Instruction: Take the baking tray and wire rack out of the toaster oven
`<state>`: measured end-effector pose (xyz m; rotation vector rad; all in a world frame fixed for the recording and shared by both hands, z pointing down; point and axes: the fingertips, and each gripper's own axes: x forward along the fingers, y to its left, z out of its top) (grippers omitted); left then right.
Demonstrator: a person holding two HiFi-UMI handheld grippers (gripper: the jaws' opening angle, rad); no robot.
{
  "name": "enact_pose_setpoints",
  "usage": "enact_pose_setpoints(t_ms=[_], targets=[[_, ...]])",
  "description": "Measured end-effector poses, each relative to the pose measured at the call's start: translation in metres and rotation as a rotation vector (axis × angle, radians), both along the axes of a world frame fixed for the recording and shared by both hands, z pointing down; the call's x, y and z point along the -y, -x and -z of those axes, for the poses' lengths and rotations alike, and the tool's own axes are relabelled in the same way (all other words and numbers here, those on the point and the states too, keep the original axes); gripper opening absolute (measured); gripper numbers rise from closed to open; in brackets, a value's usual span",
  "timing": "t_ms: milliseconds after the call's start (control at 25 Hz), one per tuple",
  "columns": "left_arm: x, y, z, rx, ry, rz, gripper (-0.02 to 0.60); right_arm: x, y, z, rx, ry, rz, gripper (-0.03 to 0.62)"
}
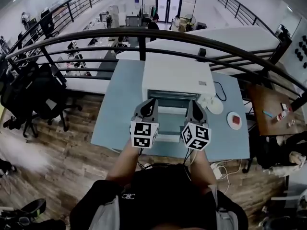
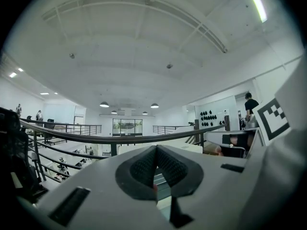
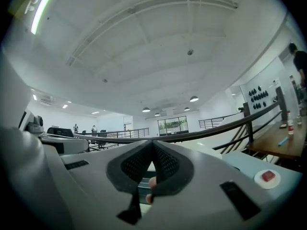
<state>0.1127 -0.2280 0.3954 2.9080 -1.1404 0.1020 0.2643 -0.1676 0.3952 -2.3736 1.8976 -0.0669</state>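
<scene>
Left gripper (image 1: pixel 150 104) and right gripper (image 1: pixel 194 104), jaws together, face a toaster oven (image 1: pixel 177 75) on a blue table (image 1: pixel 117 114) by a railing (image 1: pixel 144 32).

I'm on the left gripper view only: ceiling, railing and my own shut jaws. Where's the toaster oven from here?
Observer: In the head view the toaster oven stands on the blue table, straight ahead of the left gripper and the right gripper, which are side by side in front of it.
Operator: Is the right gripper open?
Observer: No. Its own view shows the jaws together.
Operator: Anything beside the oven?
Observer: A white dish with something red on it lies on the table, to the oven's right.
</scene>
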Motion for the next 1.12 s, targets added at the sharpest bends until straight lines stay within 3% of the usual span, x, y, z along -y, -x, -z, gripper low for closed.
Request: enact_pose_setpoints(t_ms=[360, 600, 840, 1000, 1120], targets=[[0.019, -0.021, -0.026, 0.040, 0.039, 0.015, 0.009, 0.013, -0.031, -0.025, 0.016, 0.052, -0.018, 0.002], [0.025, -0.028, -0.056, 0.061, 0.118, 0.022, 0.009, 0.014, -0.042, -0.052, 0.065, 0.106, -0.015, 0.002], [0.034, -0.040, -0.102, 0.098, 0.211, 0.027, 0.009, 0.027, -0.065, -0.106, 0.299, 0.181, -0.024, 0.002], [0.040, -0.049, -0.123, 0.094, 0.240, 0.020, 0.009, 0.032, -0.083, -0.130, 0.475, 0.169, -0.045, 0.002], [0.046, -0.049, -0.136, 0.023, 0.326, 0.039, 0.009, 0.039, -0.092, -0.150, 0.605, 0.166, -0.050, 0.002]])
